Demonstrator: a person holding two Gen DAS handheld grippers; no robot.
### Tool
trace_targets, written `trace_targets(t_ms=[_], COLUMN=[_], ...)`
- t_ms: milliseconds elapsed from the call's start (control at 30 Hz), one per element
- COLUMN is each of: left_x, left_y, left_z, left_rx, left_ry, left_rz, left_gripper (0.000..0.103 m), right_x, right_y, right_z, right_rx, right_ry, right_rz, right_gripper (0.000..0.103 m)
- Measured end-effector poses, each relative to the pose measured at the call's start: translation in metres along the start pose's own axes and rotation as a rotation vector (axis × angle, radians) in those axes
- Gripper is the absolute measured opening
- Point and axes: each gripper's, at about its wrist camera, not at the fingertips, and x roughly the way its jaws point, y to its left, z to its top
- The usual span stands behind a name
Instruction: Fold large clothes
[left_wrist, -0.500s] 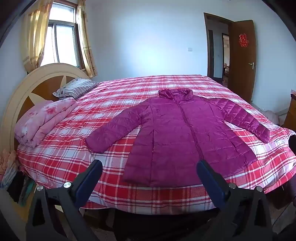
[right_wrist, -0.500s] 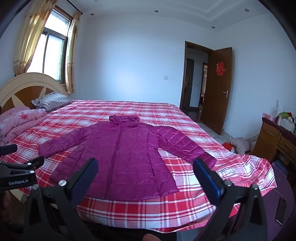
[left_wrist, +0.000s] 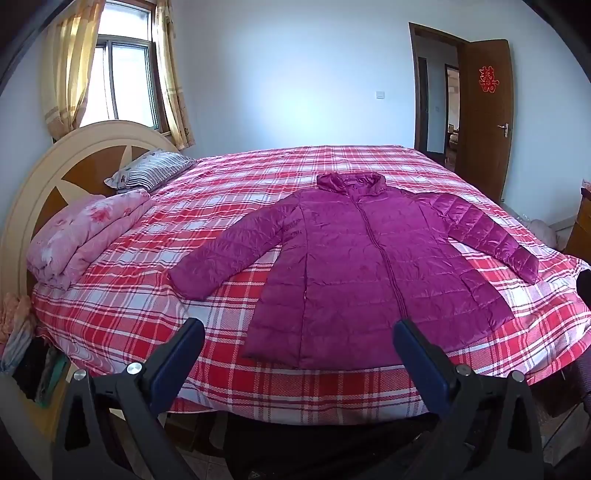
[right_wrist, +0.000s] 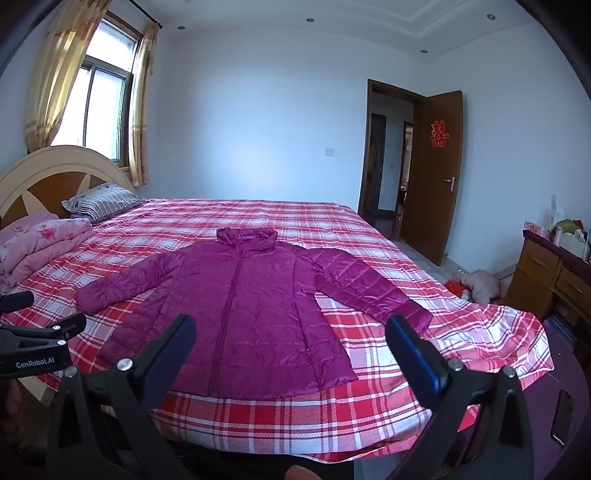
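Observation:
A magenta quilted puffer jacket (left_wrist: 365, 266) lies flat on the red plaid bed (left_wrist: 258, 376), front up, zipped, both sleeves spread out, hem toward me. It also shows in the right wrist view (right_wrist: 255, 314). My left gripper (left_wrist: 298, 334) is open and empty, held off the near bed edge in front of the hem's left part. My right gripper (right_wrist: 290, 330) is open and empty, also short of the near edge, facing the hem's right part. The left gripper's body shows at the left edge of the right wrist view (right_wrist: 33, 347).
A folded pink floral quilt (left_wrist: 88, 232) and a striped pillow (left_wrist: 151, 171) lie by the headboard (left_wrist: 44, 184) on the left. An open brown door (right_wrist: 437, 173) stands far right. A wooden dresser (right_wrist: 554, 273) and a heap on the floor (right_wrist: 476, 284) are on the right.
Both views have shifted only slightly; the left gripper has risen a little. The jacket has not moved and both grippers stay open.

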Motion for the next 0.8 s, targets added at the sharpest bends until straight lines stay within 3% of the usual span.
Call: trace_targets(t_ms=[800], left_x=[0.0017], left_y=[-0.0002], left_z=[-0.0013], left_rx=[-0.006], left_ry=[0.0], left_rz=[0.0], left_gripper=[0.102], right_x=[0.0034], right_y=[-0.001], right_z=[-0.0015], right_rx=[0.001], right_ry=[0.008], right_rz=[0.0], right_gripper=[0.103])
